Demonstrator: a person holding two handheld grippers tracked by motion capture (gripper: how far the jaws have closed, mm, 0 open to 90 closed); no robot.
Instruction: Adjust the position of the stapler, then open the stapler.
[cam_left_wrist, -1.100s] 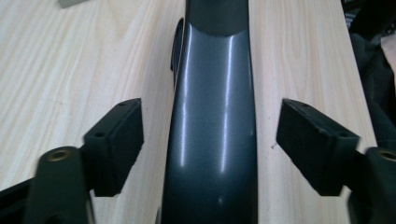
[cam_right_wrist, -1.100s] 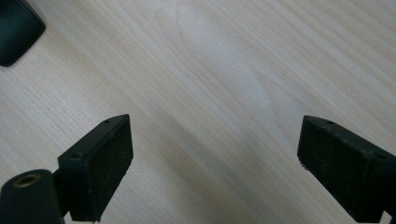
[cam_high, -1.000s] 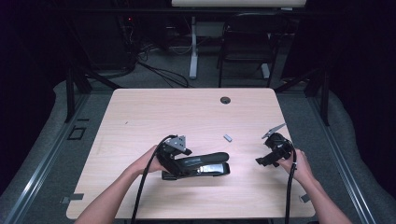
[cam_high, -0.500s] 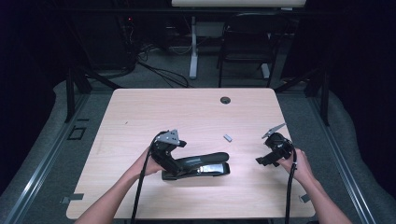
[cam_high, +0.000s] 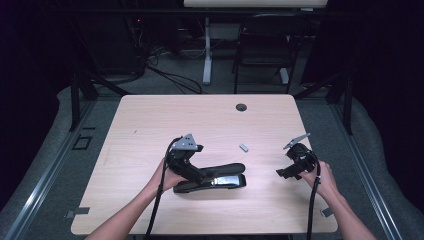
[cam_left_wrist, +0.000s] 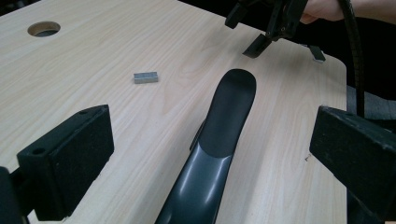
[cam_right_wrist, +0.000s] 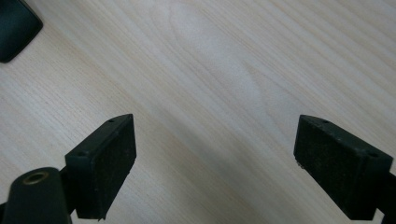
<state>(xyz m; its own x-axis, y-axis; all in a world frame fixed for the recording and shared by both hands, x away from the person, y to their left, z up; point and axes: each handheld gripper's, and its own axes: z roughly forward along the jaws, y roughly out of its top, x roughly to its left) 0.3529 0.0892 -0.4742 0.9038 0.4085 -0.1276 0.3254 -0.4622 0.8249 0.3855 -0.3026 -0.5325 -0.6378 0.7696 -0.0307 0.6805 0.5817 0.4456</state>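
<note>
A black stapler (cam_high: 222, 177) lies on the wooden table (cam_high: 200, 120) near its front edge, its long top arm (cam_left_wrist: 226, 121) pointing away from my left gripper. My left gripper (cam_high: 199, 175) hovers over the stapler's rear end. Its jaws have just been opening and now stand wide, with the stapler's arm between them but both pads well clear of it. A small grey strip of staples (cam_high: 243, 147) (cam_left_wrist: 145, 77) lies beyond the stapler. My right gripper (cam_high: 284, 172) (cam_right_wrist: 229, 158) is held open over bare wood at the right, nothing between its pads. It also appears in the left gripper view (cam_left_wrist: 266, 28).
A round cable hole (cam_high: 241, 107) (cam_left_wrist: 43, 29) sits at the table's far edge. One corner of the stapler (cam_right_wrist: 14, 28) reaches into the right gripper view. Table legs, a chair and cables stand on the dark floor behind the table.
My left gripper has lifted up and back from the stapler's rear, and its jaws have spread wider. The stapler stays on the table. The right gripper has kept still.
</note>
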